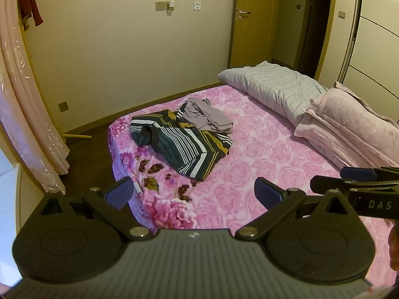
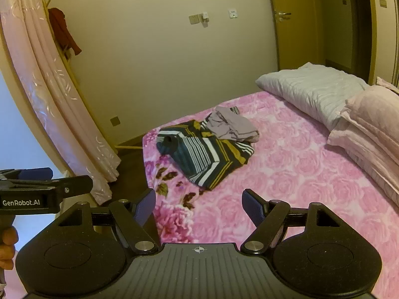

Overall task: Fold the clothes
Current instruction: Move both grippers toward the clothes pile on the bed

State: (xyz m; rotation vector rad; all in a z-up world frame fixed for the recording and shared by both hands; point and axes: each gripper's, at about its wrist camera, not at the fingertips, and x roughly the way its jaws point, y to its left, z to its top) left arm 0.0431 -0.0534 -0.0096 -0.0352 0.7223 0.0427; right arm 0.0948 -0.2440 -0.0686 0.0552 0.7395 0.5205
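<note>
A dark striped garment (image 1: 183, 144) with white and mustard bands lies crumpled on the pink floral bed (image 1: 261, 154), near its far left corner. A small grey-lilac garment (image 1: 208, 118) is bunched on top of its far side. Both show again in the right wrist view: striped garment (image 2: 204, 154), lilac garment (image 2: 233, 124). My left gripper (image 1: 193, 193) hovers open over the bed's near edge, well short of the clothes, with nothing between its fingers. My right gripper (image 2: 198, 208) is open too, empty, and equally far back. It also reaches in from the right in the left wrist view (image 1: 354, 178).
A grey striped pillow (image 1: 271, 89) and a pink pillow (image 1: 354, 127) lie at the bed's right end. Pink curtains (image 1: 27, 114) hang at left above dark floor (image 1: 87, 159). A wooden door (image 1: 254, 20) stands behind. A hand (image 2: 7, 244) holds the left gripper (image 2: 40, 184).
</note>
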